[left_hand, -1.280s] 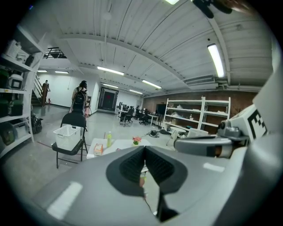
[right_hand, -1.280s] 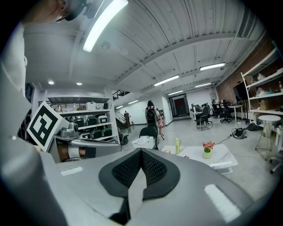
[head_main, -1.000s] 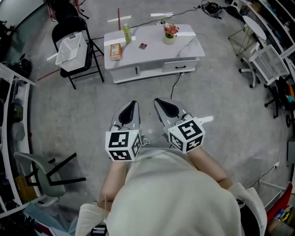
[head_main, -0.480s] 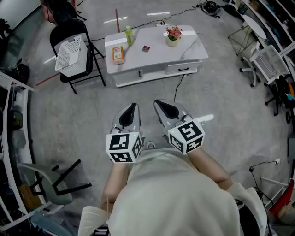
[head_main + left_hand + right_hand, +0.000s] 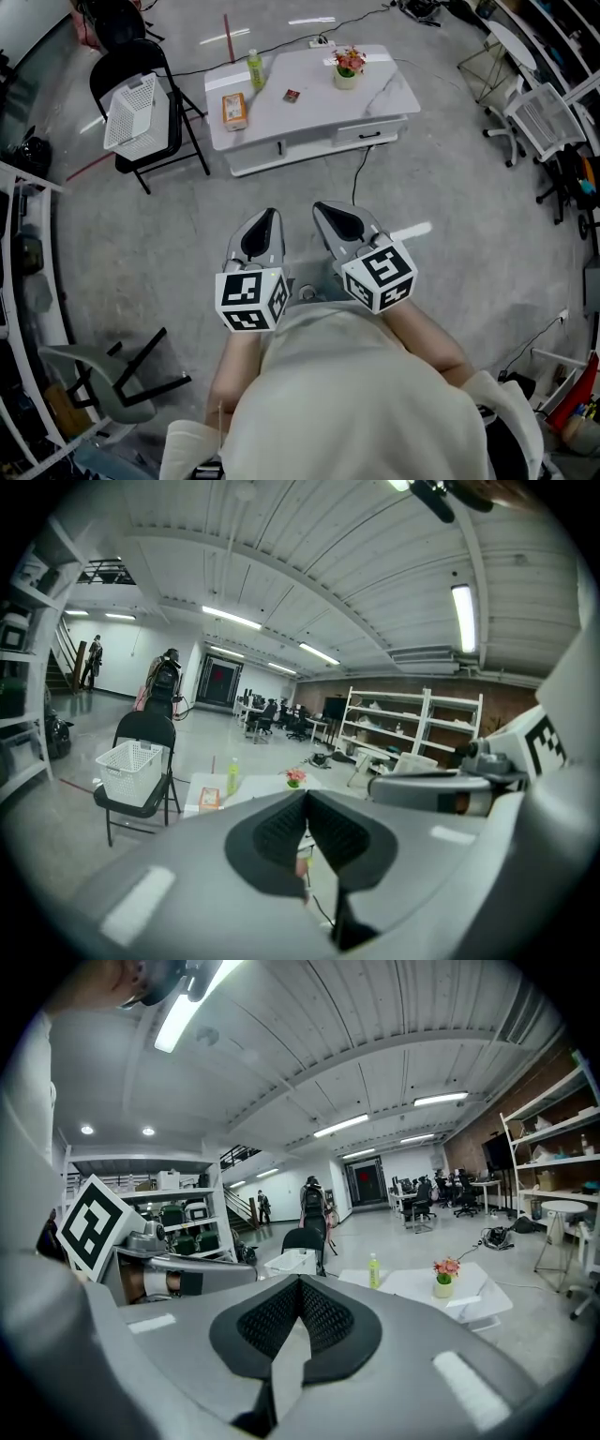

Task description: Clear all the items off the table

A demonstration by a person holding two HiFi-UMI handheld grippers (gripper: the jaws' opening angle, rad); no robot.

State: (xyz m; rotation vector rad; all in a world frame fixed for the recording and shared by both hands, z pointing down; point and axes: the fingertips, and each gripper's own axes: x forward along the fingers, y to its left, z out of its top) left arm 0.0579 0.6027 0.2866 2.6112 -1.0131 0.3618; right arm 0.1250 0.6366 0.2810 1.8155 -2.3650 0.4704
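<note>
Shifted slightly since a second ago: the floor and furniture have slid a little in the head view, while both tools hold the same place in front of my body. I judge that I am walking up to the table [image 5: 375,94], which lies at 12 o'clock and well apart from me. At 11 o'clock a black chair [image 5: 183,122] carries a white basket [image 5: 131,112], just beside the table's left end. On the tabletop, reading across, I note an orange box [image 5: 233,108] at its 9 o'clock edge, a green bottle [image 5: 254,68] upright at 10 o'clock, a small dark packet [image 5: 292,95] near the middle, and a flower pot [image 5: 347,70] at 1 o'clock. All four items are untouched, so clearing has not begun. My left gripper [image 5: 267,223] has its jaws together with nothing between them. My right gripper [image 5: 330,216] is likewise closed and empty. The step in hand is the approach. The next move calls for closing the remaining gap, parting one set of jaws and lining up on a first item. The basket looks the likely place to put things.
</note>
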